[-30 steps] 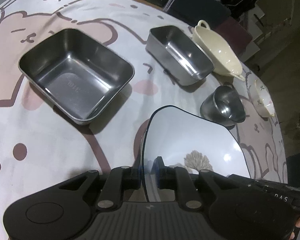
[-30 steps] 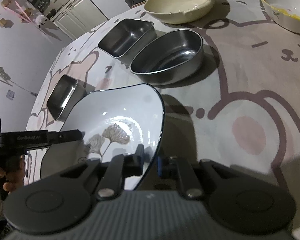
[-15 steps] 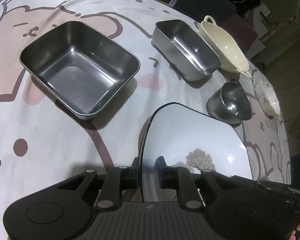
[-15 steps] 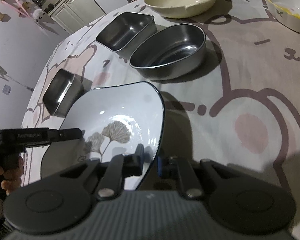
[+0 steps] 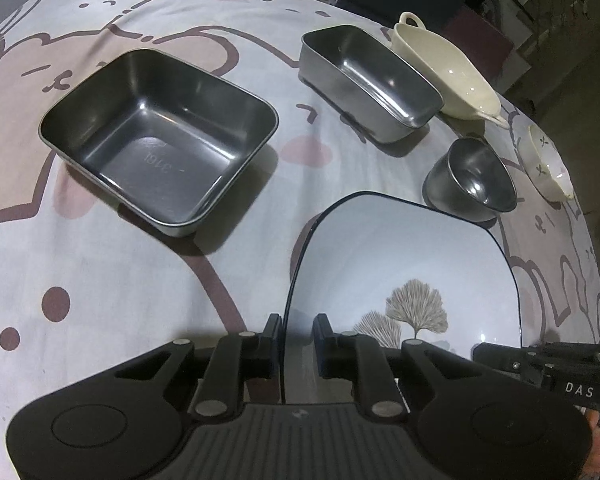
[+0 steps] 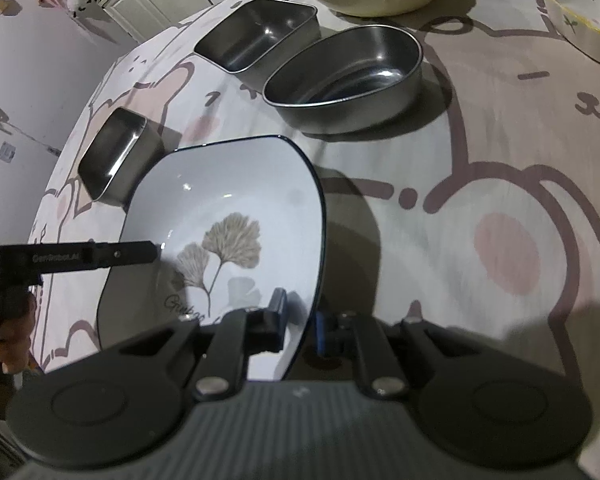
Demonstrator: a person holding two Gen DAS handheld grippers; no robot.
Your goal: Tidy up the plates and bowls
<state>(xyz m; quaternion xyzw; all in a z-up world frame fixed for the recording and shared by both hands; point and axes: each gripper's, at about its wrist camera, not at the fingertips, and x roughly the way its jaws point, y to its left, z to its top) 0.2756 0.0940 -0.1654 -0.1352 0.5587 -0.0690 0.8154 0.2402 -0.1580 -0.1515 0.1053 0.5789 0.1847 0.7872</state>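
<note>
A white square plate with a dark rim and ginkgo-leaf print (image 5: 404,264) (image 6: 228,216) is held between both grippers above the tablecloth. My left gripper (image 5: 296,344) is shut on the plate's left rim. My right gripper (image 6: 300,316) is shut on its right rim. Each gripper shows in the other's view, the left one (image 6: 112,254) and the right one (image 5: 556,368).
On the cartoon tablecloth (image 5: 100,280) stand a large rectangular steel tray (image 5: 156,136), a smaller steel tray (image 5: 368,80), a steel oval bowl (image 6: 344,76), a cream handled dish (image 5: 444,76) and a white patterned bowl (image 6: 584,20).
Both grippers have carried the plate a little toward the steel dishes, which now appear closer and larger. The grip on the plate is unchanged.
</note>
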